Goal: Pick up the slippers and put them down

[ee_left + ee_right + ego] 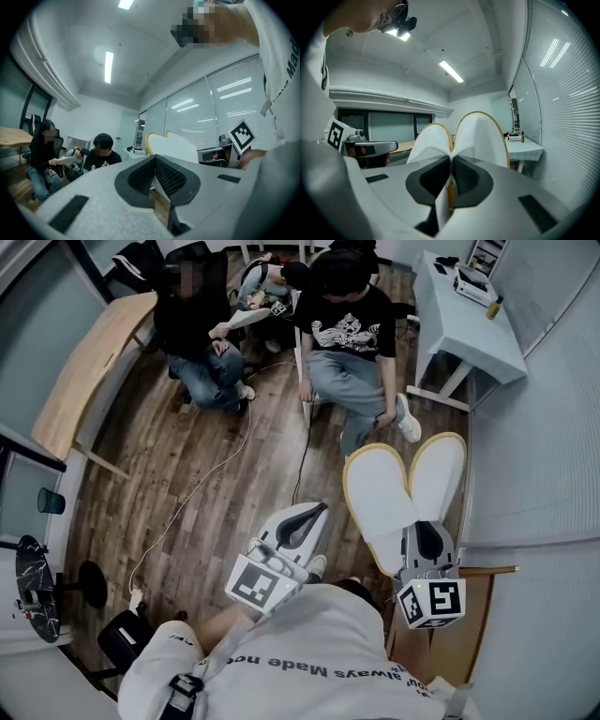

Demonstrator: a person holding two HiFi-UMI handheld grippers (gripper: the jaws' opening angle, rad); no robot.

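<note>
Two white slippers with yellow rims stick out side by side from my right gripper, held in the air above the wooden floor. In the right gripper view the jaws are shut on the heel ends of the slippers, which fan out beyond my right gripper. My left gripper hovers to the left of them, apart from them. In the left gripper view its mesh pads meet at the tips with nothing between, and the slippers show behind my left gripper.
Two people sit ahead, one in black at the left and one in a printed black T-shirt. A white table stands at the far right, a wooden table at the left. Cables run across the floor. The wall with blinds is close on the right.
</note>
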